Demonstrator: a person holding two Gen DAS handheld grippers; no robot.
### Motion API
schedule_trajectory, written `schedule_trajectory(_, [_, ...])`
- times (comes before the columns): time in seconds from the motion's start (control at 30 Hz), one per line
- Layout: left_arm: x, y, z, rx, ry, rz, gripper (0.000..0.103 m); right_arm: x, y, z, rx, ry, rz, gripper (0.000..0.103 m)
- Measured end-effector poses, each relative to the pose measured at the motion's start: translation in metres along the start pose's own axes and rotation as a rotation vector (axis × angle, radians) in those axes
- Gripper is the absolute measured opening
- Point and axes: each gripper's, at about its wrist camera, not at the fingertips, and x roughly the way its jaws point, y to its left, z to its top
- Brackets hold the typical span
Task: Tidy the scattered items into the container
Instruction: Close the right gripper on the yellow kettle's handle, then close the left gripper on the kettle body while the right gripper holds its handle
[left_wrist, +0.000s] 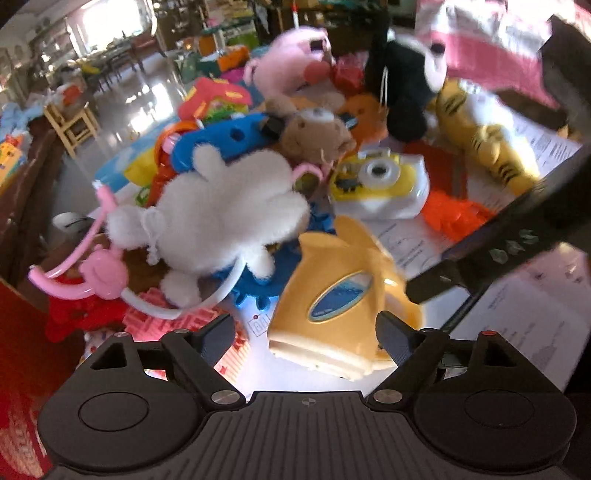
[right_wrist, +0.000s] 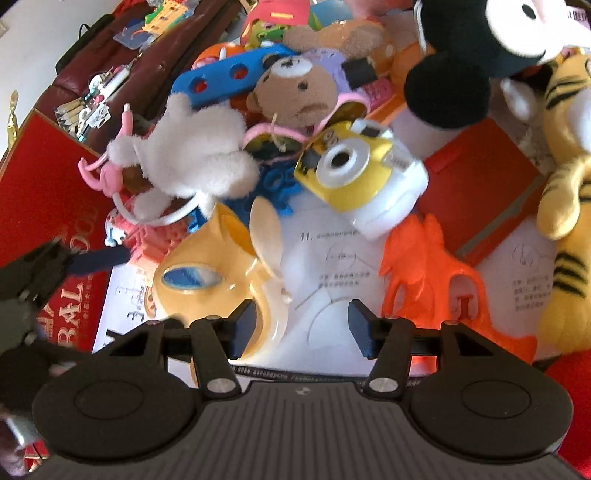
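Note:
A yellow-orange plastic toy (left_wrist: 332, 295) with a blue oval label lies on printed paper sheets. Its cream base sits between the fingers of my left gripper (left_wrist: 306, 332), whose jaws stand wide, with a clear gap on the left side. My right gripper (right_wrist: 303, 328) is open too. Its left finger (right_wrist: 243, 328) is next to the same toy (right_wrist: 207, 273) at the cream rim; the other finger is over bare paper. Just beyond lie a yellow toy camera (left_wrist: 376, 184) (right_wrist: 354, 173), a white plush (left_wrist: 221, 210) (right_wrist: 192, 158) and an orange plastic toy (right_wrist: 432, 266).
A brown bear (right_wrist: 295, 92), a black mouse plush (right_wrist: 461, 62), a tiger plush (right_wrist: 565, 184), a blue plastic piece (left_wrist: 221, 136) and pink tubing (left_wrist: 92, 266) crowd the pile. A red panel with gold lettering (right_wrist: 48, 184) stands at the left. The other gripper crosses the right side (left_wrist: 498, 240).

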Motion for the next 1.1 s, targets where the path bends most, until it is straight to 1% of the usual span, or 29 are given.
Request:
schedule_trajectory(0.07, [0.009,-0.002,0.000,0.001,0.019,-0.022,0.085,0.002,0.002,-0.004,0.002,0.013,0.002,0.061])
schedule_trajectory(0.1, [0.011,-0.004,-0.002,-0.001,0.031,-0.034,0.079,0.003,0.002,-0.005,0.006,0.014,0.002,0.061])
schedule_trajectory(0.13, [0.012,-0.007,-0.004,0.000,0.042,-0.032,0.080,0.004,0.002,-0.007,0.009,0.015,0.003,0.061])
schedule_trajectory(0.2, [0.008,-0.015,-0.011,0.007,0.036,-0.021,0.080,0.004,0.001,-0.008,0.008,0.009,0.004,0.060])
schedule_trajectory(0.23, [0.006,-0.018,-0.014,0.000,0.033,-0.029,0.080,0.004,0.001,-0.007,0.009,0.007,0.003,0.059])
schedule_trajectory(0.37, [-0.006,-0.025,-0.024,-0.078,0.026,-0.064,0.085,0.008,0.003,-0.002,-0.001,-0.003,-0.012,0.054])
schedule_trajectory(0.43, [-0.014,-0.027,-0.030,-0.102,0.018,-0.083,0.085,0.010,0.004,0.001,0.006,-0.007,-0.017,0.051])
schedule_trajectory(0.53, [-0.018,-0.025,-0.036,-0.154,0.030,-0.108,0.085,0.012,0.002,0.004,0.011,-0.005,-0.006,0.052])
schedule_trajectory(0.63, [-0.022,-0.015,-0.037,-0.228,0.034,-0.108,0.085,0.011,0.001,0.005,0.011,-0.002,0.003,0.052])
schedule_trajectory(0.73, [-0.024,-0.006,-0.033,-0.294,0.034,-0.142,0.087,0.009,-0.002,0.004,0.028,-0.001,0.011,0.052])
schedule_trajectory(0.77, [-0.024,-0.007,-0.030,-0.291,0.037,-0.139,0.087,0.007,-0.003,0.003,0.029,-0.001,0.013,0.052])
schedule_trajectory(0.9, [-0.018,-0.011,-0.017,-0.243,0.043,-0.062,0.088,0.005,-0.003,0.000,0.028,0.007,0.010,0.053])
schedule_trajectory(0.97, [-0.018,-0.010,-0.010,-0.224,0.039,-0.057,0.090,0.003,-0.004,-0.003,0.025,0.008,0.006,0.053])
schedule_trajectory(1.03, [-0.016,-0.011,-0.003,-0.177,0.042,-0.048,0.091,0.002,-0.005,-0.005,0.025,0.007,0.004,0.053])
schedule_trajectory(1.1, [-0.008,-0.015,0.004,-0.124,0.058,-0.023,0.091,0.002,-0.007,-0.005,0.031,0.009,0.008,0.053])
